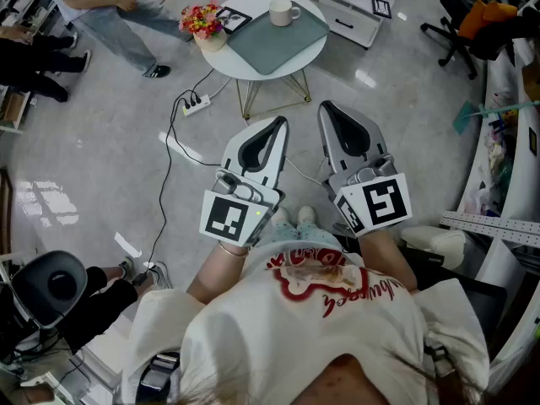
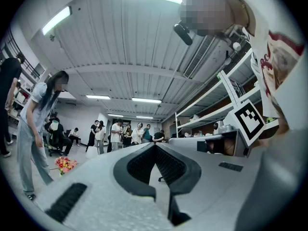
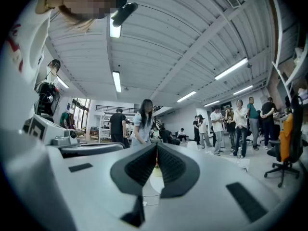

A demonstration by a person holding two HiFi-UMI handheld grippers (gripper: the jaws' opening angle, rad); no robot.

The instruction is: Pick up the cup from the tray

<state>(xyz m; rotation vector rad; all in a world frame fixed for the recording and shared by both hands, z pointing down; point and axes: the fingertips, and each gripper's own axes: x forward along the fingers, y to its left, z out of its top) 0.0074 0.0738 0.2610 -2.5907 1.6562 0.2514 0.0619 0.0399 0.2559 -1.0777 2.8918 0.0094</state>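
Note:
The white cup (image 1: 285,12) stands upright at the far end of a grey-green tray (image 1: 278,34), which lies on a round white table (image 1: 253,62) at the top of the head view. Both grippers are held low in front of the person, well short of the table and pointing toward it. The left gripper (image 1: 281,123) is shut with nothing in it, and so is the right gripper (image 1: 325,108). In the left gripper view the left gripper (image 2: 155,147) has its jaws meeting at the tip. The right gripper (image 3: 157,146) looks the same in its own view. Neither gripper view shows the cup.
A pot of flowers (image 1: 202,24) and a marker card (image 1: 233,18) share the table's left side. A power strip (image 1: 196,103) and cables lie on the floor before the table legs. A person (image 1: 110,11) walks at upper left. Office chairs (image 1: 462,30) and shelves line the right.

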